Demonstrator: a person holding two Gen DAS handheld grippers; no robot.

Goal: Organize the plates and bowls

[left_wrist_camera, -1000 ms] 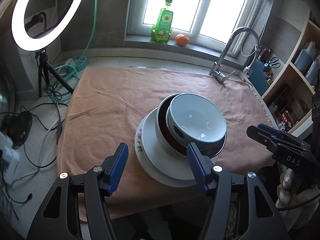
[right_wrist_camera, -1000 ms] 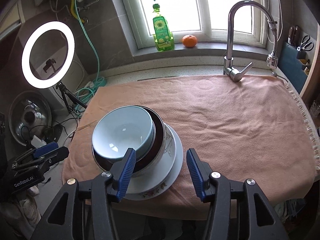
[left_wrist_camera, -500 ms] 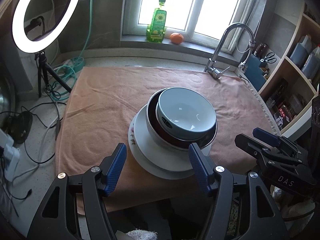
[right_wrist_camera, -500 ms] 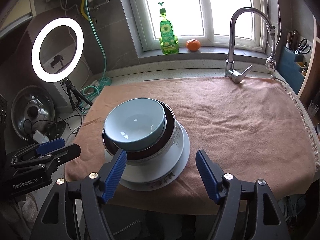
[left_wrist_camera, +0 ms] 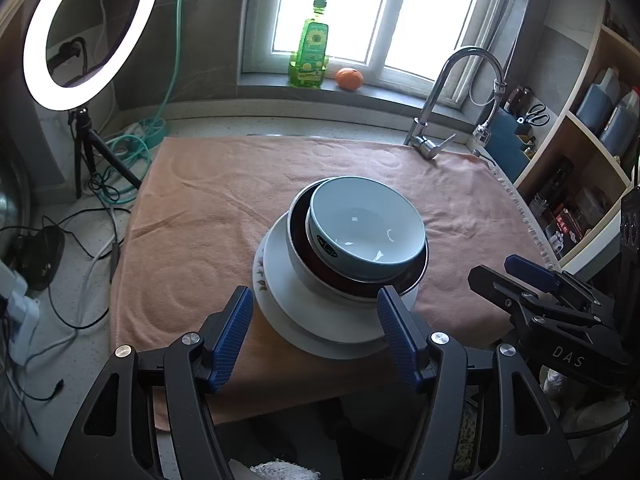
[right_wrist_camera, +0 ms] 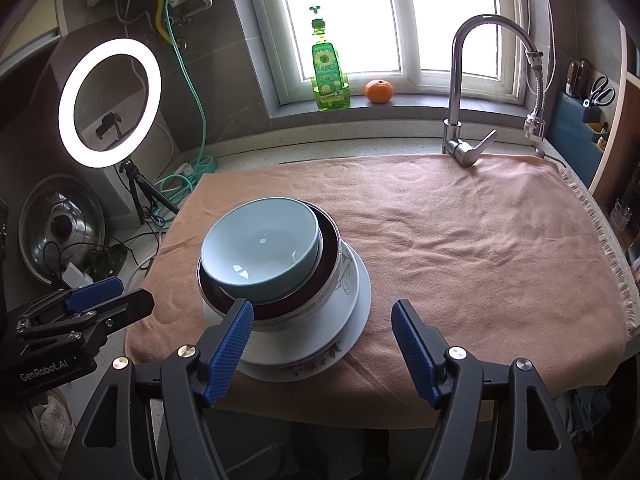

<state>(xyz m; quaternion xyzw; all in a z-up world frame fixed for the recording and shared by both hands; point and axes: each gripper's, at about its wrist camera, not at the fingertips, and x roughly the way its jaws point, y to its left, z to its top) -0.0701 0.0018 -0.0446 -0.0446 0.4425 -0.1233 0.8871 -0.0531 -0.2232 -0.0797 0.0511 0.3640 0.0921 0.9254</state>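
A light blue bowl is nested in a larger bowl that is white outside and dark red inside. Both stand on a white plate with a floral rim, near the towel's front edge. My left gripper hovers open just in front of the stack, holding nothing. My right gripper is open too, its left finger in front of the bowls and its right finger over bare towel. Each gripper shows at the side of the other's view: the right gripper and the left gripper.
A peach towel covers the counter. Behind it are a chrome tap, a green soap bottle and an orange on the sill. A ring light, cables and a pot lid lie left; shelves stand right.
Both grippers have drawn back a little from the stack. The right gripper's jaws have widened and its left finger has come away from the bowls' rim. The dishes have not moved.
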